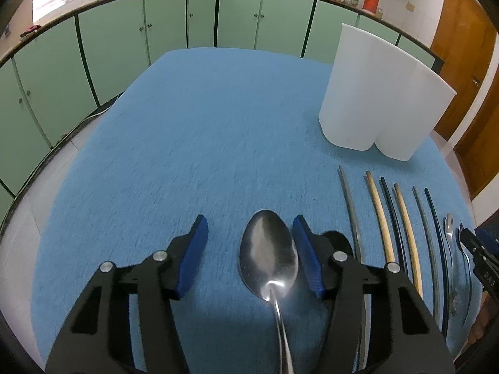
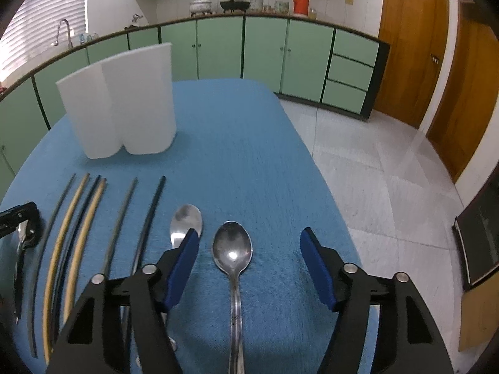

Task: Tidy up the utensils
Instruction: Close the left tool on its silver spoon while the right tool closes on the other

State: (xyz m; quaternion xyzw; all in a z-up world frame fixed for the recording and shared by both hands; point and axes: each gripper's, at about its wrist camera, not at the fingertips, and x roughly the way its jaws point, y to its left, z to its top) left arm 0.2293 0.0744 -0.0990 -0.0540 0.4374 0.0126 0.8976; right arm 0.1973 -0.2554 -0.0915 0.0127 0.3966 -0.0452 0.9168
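My left gripper (image 1: 249, 243) is open, its blue pads on either side of a large steel spoon (image 1: 268, 255) that lies on the blue cloth. My right gripper (image 2: 251, 257) is open around a smaller steel spoon (image 2: 232, 249), with another spoon (image 2: 186, 222) just left of its left finger. Several chopsticks (image 1: 402, 230), dark and bamboo, lie in a row between the two grippers; they also show in the right wrist view (image 2: 81, 237). A white two-compartment holder (image 1: 383, 99) stands upright at the back, also seen in the right wrist view (image 2: 121, 103).
The blue cloth (image 1: 202, 124) covers the table. Green cabinets (image 1: 109, 46) run behind it. The table's right edge drops to a tiled floor (image 2: 374, 171), with wooden doors (image 2: 414, 46) beyond.
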